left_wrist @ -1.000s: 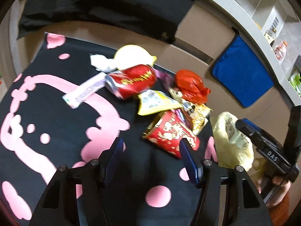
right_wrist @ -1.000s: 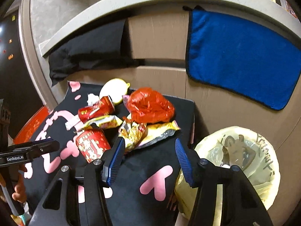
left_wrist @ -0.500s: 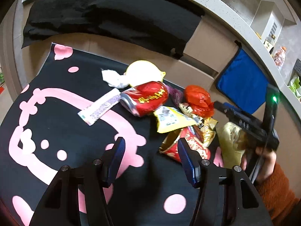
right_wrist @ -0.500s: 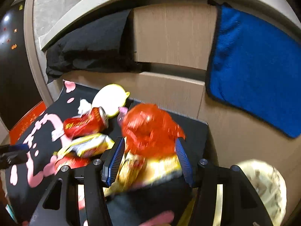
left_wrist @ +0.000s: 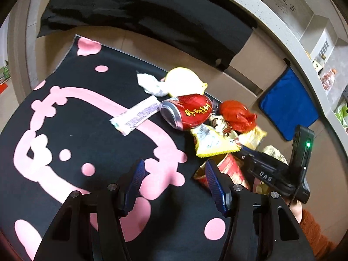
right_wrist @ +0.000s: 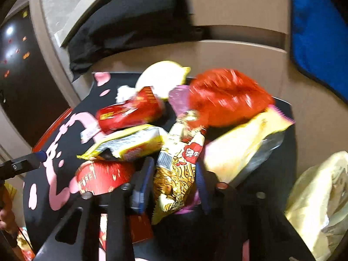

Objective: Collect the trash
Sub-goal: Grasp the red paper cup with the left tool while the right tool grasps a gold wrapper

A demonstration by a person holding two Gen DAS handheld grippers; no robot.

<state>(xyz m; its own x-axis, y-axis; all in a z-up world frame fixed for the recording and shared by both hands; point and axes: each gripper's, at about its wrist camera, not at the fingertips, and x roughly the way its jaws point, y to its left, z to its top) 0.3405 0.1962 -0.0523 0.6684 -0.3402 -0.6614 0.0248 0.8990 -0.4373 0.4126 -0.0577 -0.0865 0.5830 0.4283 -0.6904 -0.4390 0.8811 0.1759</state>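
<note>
Right wrist view: my right gripper (right_wrist: pixel 174 184) has dropped into the pile and now pinches the noodle snack packet (right_wrist: pixel 176 174) at 6 o'clock, while my left gripper (left_wrist: pixel 174 180) hangs open, so bagging comes next.

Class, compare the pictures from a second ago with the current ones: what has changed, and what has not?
The right gripper moved forward into the litter pile, and its fingers now flank the gold patterned noodle wrapper. The left gripper stayed open above the black mat with pink shapes. The red drink can and yellow plastic bag stayed put.
</note>
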